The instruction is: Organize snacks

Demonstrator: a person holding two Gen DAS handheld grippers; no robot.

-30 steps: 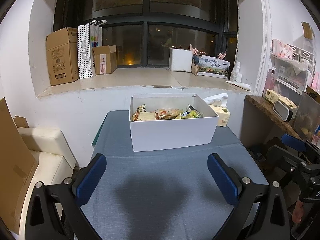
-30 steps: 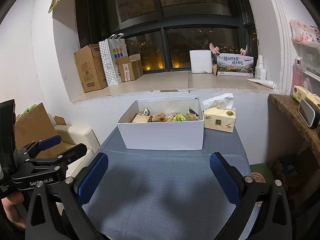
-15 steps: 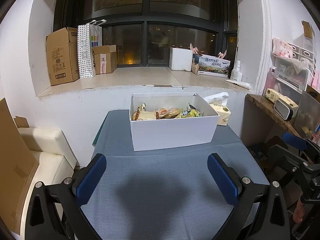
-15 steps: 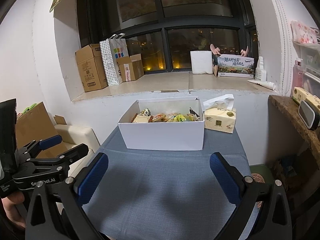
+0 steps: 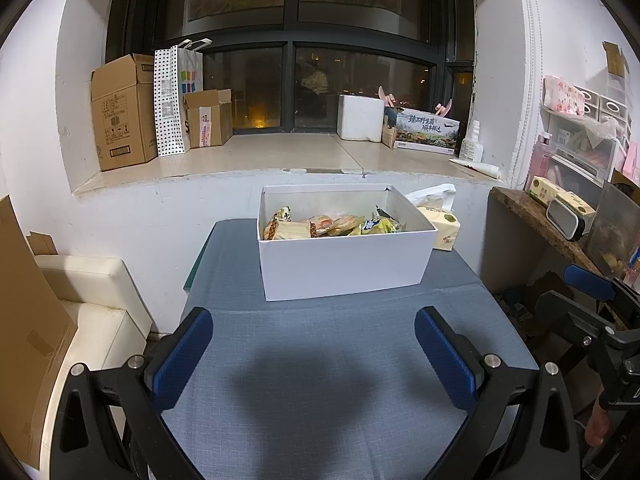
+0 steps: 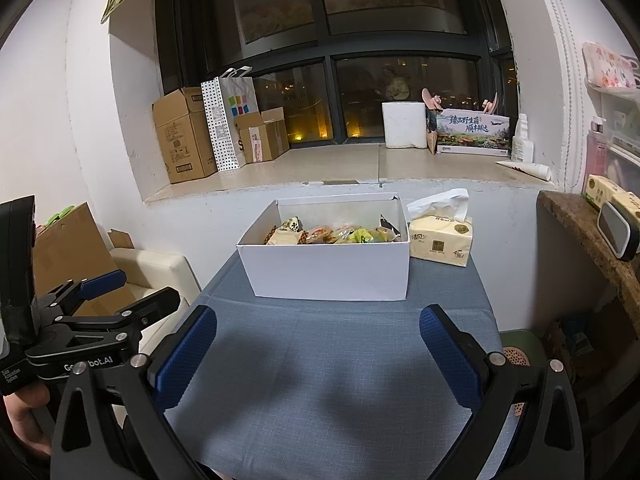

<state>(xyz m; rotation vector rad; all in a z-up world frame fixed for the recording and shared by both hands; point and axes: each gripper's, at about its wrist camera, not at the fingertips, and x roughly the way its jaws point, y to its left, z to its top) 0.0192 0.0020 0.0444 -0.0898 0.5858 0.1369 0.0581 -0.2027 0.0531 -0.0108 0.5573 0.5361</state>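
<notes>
While both grippers hang over the bare cloth, this is how things lie:

Landmark: white cardboard box (image 5: 344,258), open-topped, at the far end of the grey-blue tablecloth (image 5: 320,380).
Snacks: wrapped snack packets (image 5: 332,226) lie together inside the box, their tops just under its rim; none shows on the cloth outside it.
Tissue pack: yellow tissue pack (image 6: 440,238) just beside the box, at its right end.
Left gripper: left gripper (image 5: 314,354) on the near side of the box, fingers wide apart, holding nothing.
Right gripper: right gripper (image 6: 318,354) likewise on the near side of the box, fingers spread, empty.
Stage: my judgement is that this fits either packets already gathered into the box or packets waiting to be sorted out of it.
Doing it well: for any reach into the box, come from above its rim, pinch one packet by its flat sides, and avoid pushing the light box wall.
</notes>
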